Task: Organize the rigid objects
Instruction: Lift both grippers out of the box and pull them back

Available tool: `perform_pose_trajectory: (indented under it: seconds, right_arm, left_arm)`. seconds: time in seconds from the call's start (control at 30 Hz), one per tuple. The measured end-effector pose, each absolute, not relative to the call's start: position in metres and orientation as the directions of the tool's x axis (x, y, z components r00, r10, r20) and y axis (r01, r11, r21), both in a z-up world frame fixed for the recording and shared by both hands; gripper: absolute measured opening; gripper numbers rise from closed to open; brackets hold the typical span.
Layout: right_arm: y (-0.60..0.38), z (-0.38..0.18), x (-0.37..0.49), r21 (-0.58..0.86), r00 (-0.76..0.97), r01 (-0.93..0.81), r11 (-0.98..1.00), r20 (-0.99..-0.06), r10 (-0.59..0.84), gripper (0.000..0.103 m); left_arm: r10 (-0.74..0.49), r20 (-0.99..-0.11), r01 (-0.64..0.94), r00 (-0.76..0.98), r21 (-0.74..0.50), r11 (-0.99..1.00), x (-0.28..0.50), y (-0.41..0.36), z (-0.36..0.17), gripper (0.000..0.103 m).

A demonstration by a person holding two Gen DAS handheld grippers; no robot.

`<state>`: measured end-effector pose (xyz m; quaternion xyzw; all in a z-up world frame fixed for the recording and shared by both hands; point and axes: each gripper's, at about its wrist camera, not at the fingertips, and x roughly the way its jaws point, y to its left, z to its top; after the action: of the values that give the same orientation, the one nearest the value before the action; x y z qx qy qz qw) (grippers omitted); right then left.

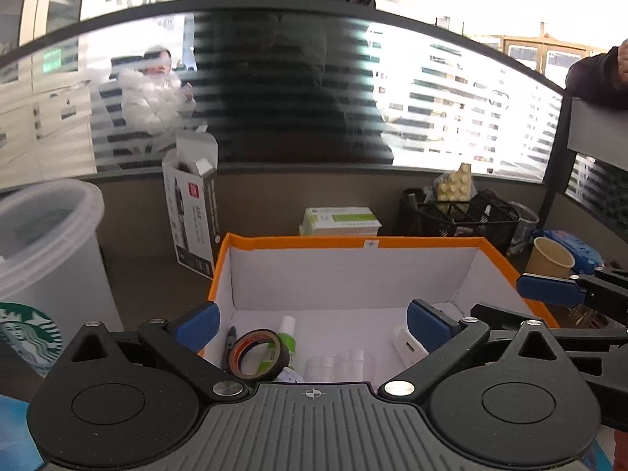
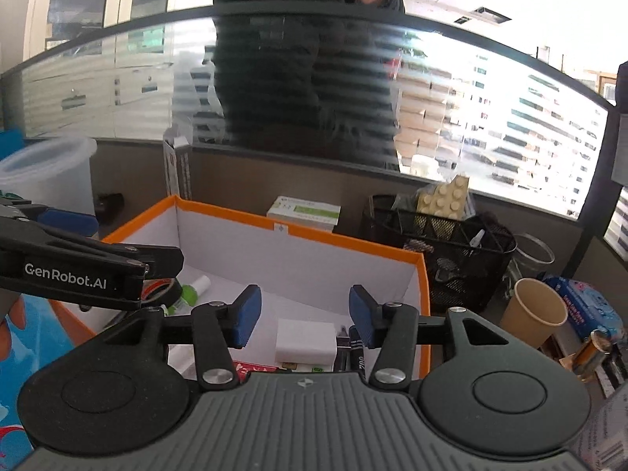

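Note:
An orange-rimmed white box stands in front of both grippers; it also shows in the right wrist view. Inside lie a black tape roll, a pen, a green-and-white bottle, clear small containers and a white block. My left gripper is open and empty over the box's near edge. My right gripper is open and empty above a white block and a dark cylinder in the box. The right gripper's finger reaches in at the left view's right side.
A Starbucks cup stands at the left, an open product carton behind the box, a green-and-white flat box, a black mesh organizer with a cream brick plate, and a paper cup at the right. A glass partition runs behind.

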<state>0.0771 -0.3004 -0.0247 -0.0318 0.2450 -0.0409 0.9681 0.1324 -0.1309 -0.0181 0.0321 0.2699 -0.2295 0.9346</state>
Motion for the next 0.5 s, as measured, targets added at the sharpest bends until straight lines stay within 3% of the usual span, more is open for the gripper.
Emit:
perform_pose_trajectory:
  seconds: [0.4, 0.5]
  right_arm:
    - [-0.277, -0.009, 0.029, -0.072, 0.904, 0.057, 0.996, -0.420, -0.082, 0.052]
    - [-0.271, -0.009, 0.018, -0.063, 0.909, 0.063, 0.996, -0.409, -0.083, 0.060]
  left_arm:
    - [-0.414, -0.482, 0.435, 0.772, -0.075, 0.897, 0.088, -0.108, -0.001, 0.103]
    - [-0.410, -0.473, 0.424, 0.780, -0.084, 0.902, 0.077, -0.099, -0.001, 0.103]
